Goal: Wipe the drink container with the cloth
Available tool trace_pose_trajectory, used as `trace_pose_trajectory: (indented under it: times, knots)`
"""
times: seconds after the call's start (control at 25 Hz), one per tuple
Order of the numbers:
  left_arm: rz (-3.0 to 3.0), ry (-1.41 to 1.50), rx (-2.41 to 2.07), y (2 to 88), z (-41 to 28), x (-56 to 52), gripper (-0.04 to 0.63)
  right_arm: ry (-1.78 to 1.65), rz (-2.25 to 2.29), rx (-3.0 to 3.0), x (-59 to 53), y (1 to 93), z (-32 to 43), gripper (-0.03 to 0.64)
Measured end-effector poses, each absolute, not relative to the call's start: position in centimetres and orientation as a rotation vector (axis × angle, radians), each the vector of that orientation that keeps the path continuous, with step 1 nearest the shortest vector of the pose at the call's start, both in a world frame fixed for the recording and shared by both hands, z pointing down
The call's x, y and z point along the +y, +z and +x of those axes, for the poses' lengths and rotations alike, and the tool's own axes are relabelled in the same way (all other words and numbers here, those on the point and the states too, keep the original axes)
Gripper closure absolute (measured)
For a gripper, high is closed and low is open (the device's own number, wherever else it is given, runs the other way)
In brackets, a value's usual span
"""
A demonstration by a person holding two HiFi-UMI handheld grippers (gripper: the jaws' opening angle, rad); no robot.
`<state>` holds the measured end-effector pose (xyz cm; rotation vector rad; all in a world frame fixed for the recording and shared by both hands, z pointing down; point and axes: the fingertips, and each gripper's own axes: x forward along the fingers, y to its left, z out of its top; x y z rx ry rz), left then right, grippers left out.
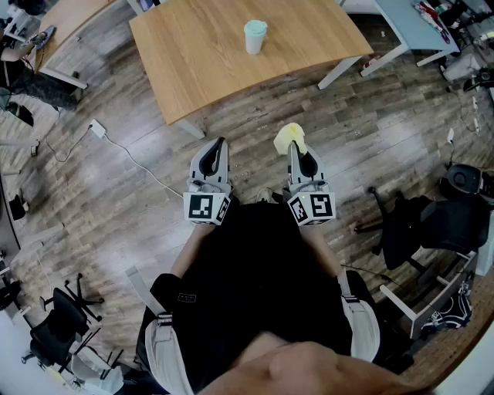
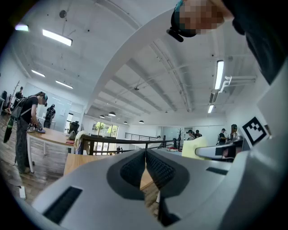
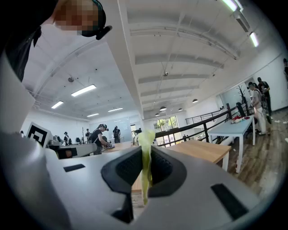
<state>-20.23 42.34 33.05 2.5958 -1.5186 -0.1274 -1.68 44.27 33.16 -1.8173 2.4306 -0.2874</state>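
Note:
A pale green cup with a lid, the drink container [image 1: 255,36], stands near the far middle of the wooden table [image 1: 208,62]. My right gripper [image 1: 294,146] is shut on a yellow cloth [image 1: 290,138], held low over the floor in front of the table. In the right gripper view the yellow cloth [image 3: 145,161] hangs pinched between the jaws of the right gripper [image 3: 145,157]. My left gripper [image 1: 221,143] is shut with nothing in it, level with the right one; its jaws meet in the left gripper view [image 2: 146,157]. Both are well short of the cup.
A white power strip and cable [image 1: 99,129] lie on the wood floor at left. Black office chairs [image 1: 417,224] stand at right and lower left [image 1: 65,312]. A light blue table [image 1: 409,19] is at the top right. People stand at distant desks [image 2: 27,121].

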Motion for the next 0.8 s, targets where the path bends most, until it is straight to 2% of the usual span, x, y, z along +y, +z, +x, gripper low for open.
trace_pose_trajectory:
  times: [0.8]
  knots:
    - [2.605, -0.114, -1.479, 33.9, -22.3, 41.2, 0.572, -0.268, -1.852, 2.400, 43.6, 33.0, -3.8, 0.574]
